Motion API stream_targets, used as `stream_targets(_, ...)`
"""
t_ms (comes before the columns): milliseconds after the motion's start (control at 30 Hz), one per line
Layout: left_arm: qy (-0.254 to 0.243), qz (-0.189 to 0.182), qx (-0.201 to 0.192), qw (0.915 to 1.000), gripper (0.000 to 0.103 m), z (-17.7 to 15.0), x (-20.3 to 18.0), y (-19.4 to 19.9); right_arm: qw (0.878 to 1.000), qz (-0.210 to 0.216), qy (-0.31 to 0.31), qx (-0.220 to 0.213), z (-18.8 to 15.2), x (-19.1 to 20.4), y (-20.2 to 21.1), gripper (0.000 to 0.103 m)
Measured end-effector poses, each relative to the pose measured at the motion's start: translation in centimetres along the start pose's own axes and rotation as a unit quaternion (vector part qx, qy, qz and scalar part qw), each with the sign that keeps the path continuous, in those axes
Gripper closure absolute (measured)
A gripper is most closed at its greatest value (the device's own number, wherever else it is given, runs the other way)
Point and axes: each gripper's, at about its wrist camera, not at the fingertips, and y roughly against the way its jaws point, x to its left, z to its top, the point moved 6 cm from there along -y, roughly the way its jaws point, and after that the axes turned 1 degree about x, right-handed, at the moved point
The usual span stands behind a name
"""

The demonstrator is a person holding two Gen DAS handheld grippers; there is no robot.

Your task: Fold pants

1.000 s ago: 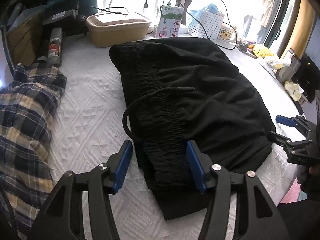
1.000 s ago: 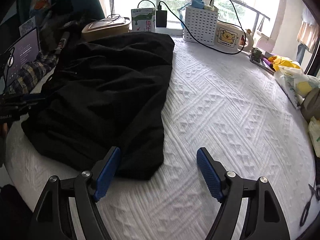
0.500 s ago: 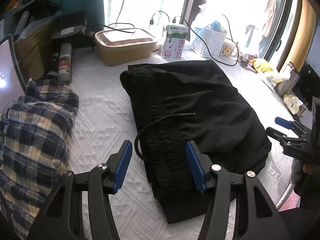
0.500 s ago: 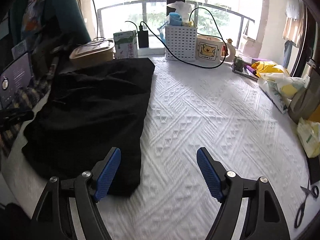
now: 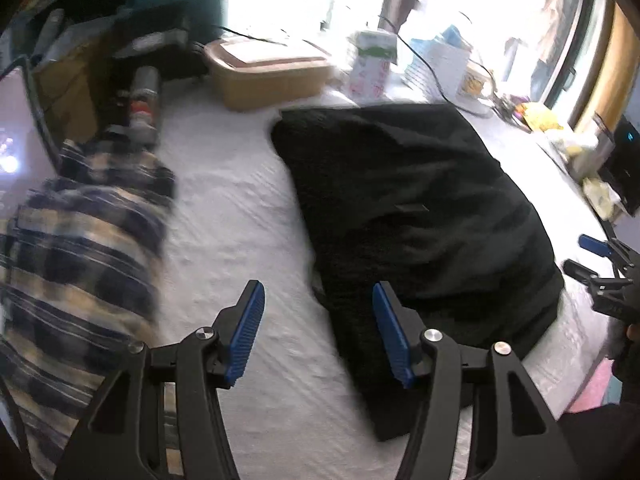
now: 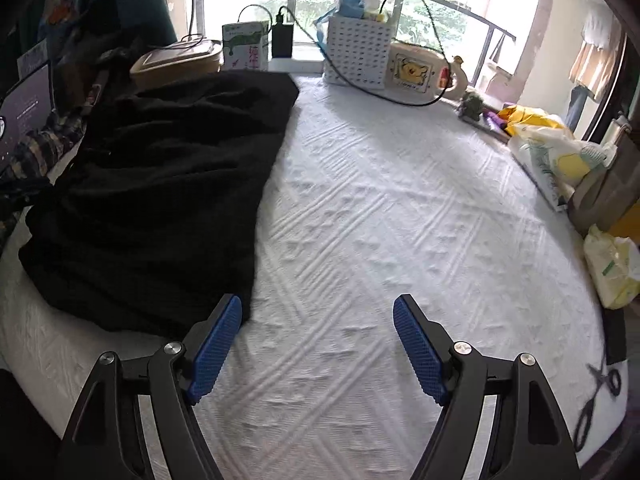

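White quilted bedding (image 6: 400, 208) covers the whole work surface, with a bright window behind its far edge. Along that far edge stand a tan lidded box (image 5: 268, 76), a milk carton (image 6: 245, 49), a white perforated basket (image 6: 358, 54) and a cartoon mug (image 6: 416, 74), with a black cable (image 6: 400, 96) trailing onto the bedding.

The black pants (image 5: 420, 216) lie as a compact folded block on the left half of the surface, running from the far edge nearly to the near edge. They look finished or close to it, though the left view is blurred and I cannot read the layers.

The left gripper (image 5: 318, 332) hangs above the pants' near left border, jaws apart with nothing between them; one pad is over bare bedding, the other over black cloth. The right gripper (image 6: 318, 350) is spread wide and empty, over the near edge just beside the pants' right border. Both seem clear of the cloth, as suits a released fold.

A plaid shirt (image 5: 80, 264) crowds the left edge, leaving only a narrow white strip beside the pants. The right half is broadly open; bags (image 6: 556, 156) line the right edge and scissors (image 6: 600, 392) sit at the near right corner.
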Motion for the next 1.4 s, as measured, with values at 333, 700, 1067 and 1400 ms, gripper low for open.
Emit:
stream_targets(333,-0.001,-0.010,-0.057,0.9983,0.046,8.2,1.2,-2.1,0.996,0.038,0.016,-0.083,10.3,-0.3,-1.5,0.023)
stream_targets(700,0.012,-0.013,-0.023,0.9996,0.046,11.7,2.1,-9.3,0.992,0.096,0.074,-0.039,17.2,3.0,-10.2,0.056)
stream_targets(1067,-0.005,0.025,-0.018,0.9995,0.045,13.1,3.0,-12.4,0.992,0.111,0.064,-0.010,19.2,2.7,-15.4,0.057)
stream_targets(1400,0.007,-0.013,-0.046,0.9988,0.045,13.9,2.6,-9.8,0.995,0.097,0.024,-0.021,19.6,0.7,-15.0,0.056)
